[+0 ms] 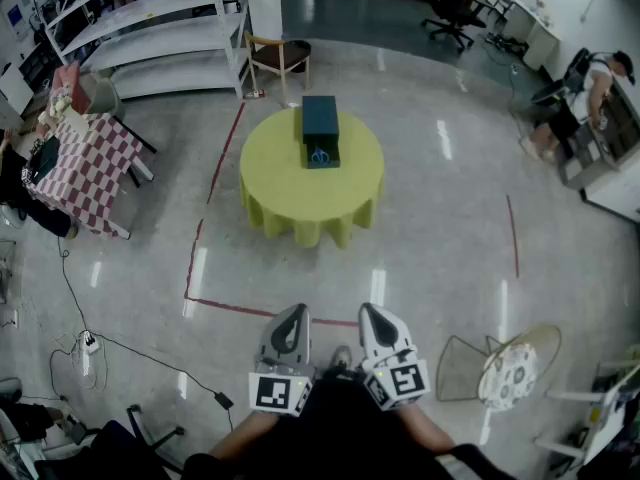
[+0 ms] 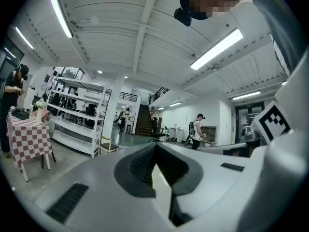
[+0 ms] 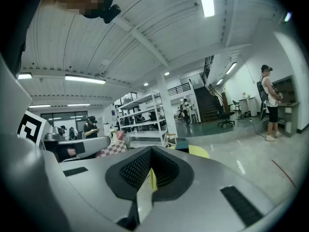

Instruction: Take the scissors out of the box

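At twelve o'clock on the round yellow-clothed table (image 1: 270, 183), the blue-handled scissors (image 1: 319, 156) inside the dark teal box (image 1: 321, 123) are too small to show blades. The grey body of the right gripper (image 3: 151, 173) hides most of that table in its own view.

A round table (image 1: 278, 173) stands on the shiny floor (image 1: 430, 268). A yellow cloth (image 1: 300, 223) covers the table and hangs down its sides. One dark box (image 1: 320, 120) sits on the table, near its far edge.
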A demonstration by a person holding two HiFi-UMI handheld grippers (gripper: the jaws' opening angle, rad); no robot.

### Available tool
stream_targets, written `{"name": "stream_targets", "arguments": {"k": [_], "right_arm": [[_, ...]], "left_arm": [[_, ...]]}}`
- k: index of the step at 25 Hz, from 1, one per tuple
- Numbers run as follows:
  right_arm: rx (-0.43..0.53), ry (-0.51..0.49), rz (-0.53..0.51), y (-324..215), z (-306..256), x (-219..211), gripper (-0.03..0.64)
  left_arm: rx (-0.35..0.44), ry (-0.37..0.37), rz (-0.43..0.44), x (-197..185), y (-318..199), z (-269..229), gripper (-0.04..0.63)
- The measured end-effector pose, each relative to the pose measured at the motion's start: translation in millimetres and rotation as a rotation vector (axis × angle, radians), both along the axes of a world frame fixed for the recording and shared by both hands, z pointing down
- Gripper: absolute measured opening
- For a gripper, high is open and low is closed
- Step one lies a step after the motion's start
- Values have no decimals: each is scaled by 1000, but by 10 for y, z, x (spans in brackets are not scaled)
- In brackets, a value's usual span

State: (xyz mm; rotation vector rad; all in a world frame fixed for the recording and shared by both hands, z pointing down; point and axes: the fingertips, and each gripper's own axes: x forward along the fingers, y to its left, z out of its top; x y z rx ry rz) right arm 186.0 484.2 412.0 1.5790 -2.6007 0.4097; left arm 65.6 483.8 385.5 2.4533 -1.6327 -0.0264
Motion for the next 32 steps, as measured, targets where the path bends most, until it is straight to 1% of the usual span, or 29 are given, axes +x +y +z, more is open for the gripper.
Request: {"name": "stream_targets", "arguments": {"k": [9,13,18,25,28,32], "right_arm": [[-6,8,2,-44,10,-132,-3],[-12,-25,17,-50,11,-185,-2],[-18,-25,25,-74,10,-401,-2],[-3,-23,42,-126,27,-719,-3],[-3,-29,43,-163,75,-854,-2],[-5,-21,47,-266,83,-917,-2]], "left_arm": [[7,12,7,-123,-57,-21,0],[9,15,13,-192,-63,-12,0],[0,30,20,-413,-72,-5,0],[-9,36,38,-750,-124,84,0],[3,34,52,-826,-169,146,-1],[7,50,58,-862,-265,122,0]]}}
